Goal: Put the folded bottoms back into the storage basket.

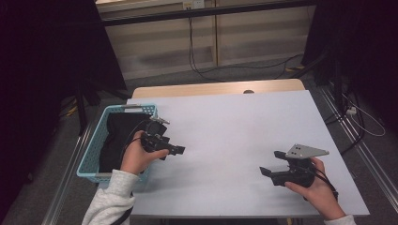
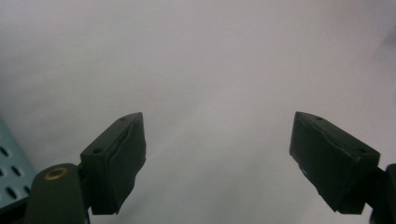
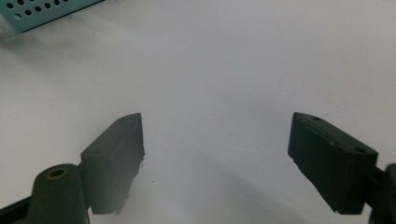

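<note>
A light blue perforated basket stands at the table's left edge with a black cloth lying inside it. My left gripper hovers just right of the basket over the white table top, jaws apart and nothing between them. In the left gripper view the left gripper faces bare white surface, with a corner of the basket at the lower left. My right gripper rests low at the table's front right, open and empty. The right gripper view shows the right gripper over white surface and the basket far off.
The table's wooden back edge meets a wall panel with cables hanging down. Dark stands and curtains flank both sides. A metal rail runs along the floor at the right.
</note>
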`<state>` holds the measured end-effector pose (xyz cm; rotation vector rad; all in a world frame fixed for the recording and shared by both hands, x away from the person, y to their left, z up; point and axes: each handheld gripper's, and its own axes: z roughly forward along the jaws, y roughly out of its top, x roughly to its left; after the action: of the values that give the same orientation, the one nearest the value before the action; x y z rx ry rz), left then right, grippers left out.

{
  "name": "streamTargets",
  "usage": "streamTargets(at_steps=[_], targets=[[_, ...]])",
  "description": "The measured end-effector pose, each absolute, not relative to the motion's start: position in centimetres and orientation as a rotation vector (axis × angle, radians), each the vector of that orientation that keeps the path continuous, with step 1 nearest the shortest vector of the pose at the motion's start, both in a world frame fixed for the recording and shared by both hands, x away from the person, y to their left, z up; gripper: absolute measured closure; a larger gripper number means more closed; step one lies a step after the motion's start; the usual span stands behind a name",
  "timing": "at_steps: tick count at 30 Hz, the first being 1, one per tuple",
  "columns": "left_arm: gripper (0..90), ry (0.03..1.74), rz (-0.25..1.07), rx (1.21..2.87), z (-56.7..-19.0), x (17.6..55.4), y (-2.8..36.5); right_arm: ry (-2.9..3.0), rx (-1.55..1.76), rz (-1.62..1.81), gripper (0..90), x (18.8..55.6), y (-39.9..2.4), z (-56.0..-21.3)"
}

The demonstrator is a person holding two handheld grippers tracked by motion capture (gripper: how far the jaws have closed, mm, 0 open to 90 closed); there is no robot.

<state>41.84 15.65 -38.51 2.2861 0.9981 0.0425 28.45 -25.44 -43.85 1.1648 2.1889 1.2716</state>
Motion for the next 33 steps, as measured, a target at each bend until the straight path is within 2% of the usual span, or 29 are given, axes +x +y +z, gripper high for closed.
streamTargets(at_steps=[14, 33], targets=[[15.5, 0.924, 0.016, 2.282, -40.2, 40.5, 13.7, 2.188, 1.172, 1.266, 17.0, 28.4, -25.7, -44.0], [13.0, 0.932, -0.013, 2.24, -43.5, 38.4, 14.8, 2.197, 1.191, 1.237, 16.9, 28.0, -26.5, -44.3]])
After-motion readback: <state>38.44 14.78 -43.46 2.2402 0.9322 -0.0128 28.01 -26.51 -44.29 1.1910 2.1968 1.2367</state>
